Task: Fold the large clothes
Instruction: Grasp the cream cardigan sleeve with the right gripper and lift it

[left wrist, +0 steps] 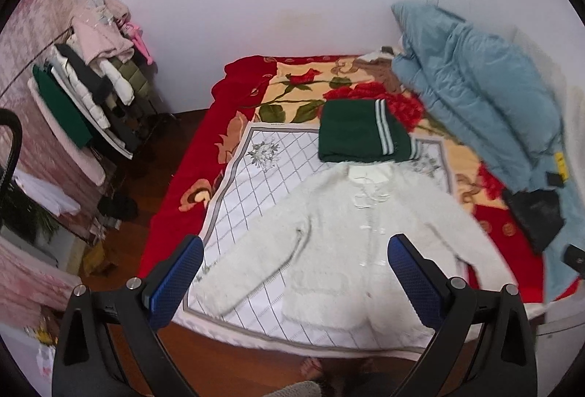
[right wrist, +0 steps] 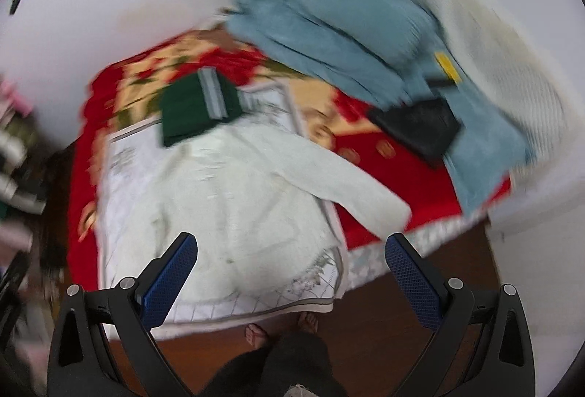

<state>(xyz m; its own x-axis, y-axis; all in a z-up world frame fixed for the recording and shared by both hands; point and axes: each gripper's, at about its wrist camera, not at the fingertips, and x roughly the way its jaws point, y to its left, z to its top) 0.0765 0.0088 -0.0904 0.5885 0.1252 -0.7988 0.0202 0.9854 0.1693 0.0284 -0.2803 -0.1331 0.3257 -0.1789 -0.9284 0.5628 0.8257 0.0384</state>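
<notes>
1. The white jacket [left wrist: 329,239] lies flat and face up on the checked sheet [left wrist: 256,177] at the near edge of the bed [left wrist: 172,214], collar toward the wall and both sleeves angled outward. Nothing is folded on it yet, so the step in hand looks like the first fold.
2. The left gripper [left wrist: 294,272] hangs above the jacket's lower half with its jaws spread wide and nothing between them. The right gripper [right wrist: 290,272] is likewise spread and empty, above the hem on the side of the right sleeve [right wrist: 351,177]; that view is blurred, so fine detail is lost.
3. Bring each gripper down on 1 sleeve cuff, pinch only the fluffy fabric and not the sheet under it, then carry the sleeves across the chest.
4. The right sleeve reaches past the sheet onto the red blanket [right wrist: 384,214], so lift it clear before drawing it in.
5. The folded green garment [left wrist: 358,133] sits just beyond the collar; keep later folds short of it.
6. The pile is thick, so press each crease flat.
</notes>
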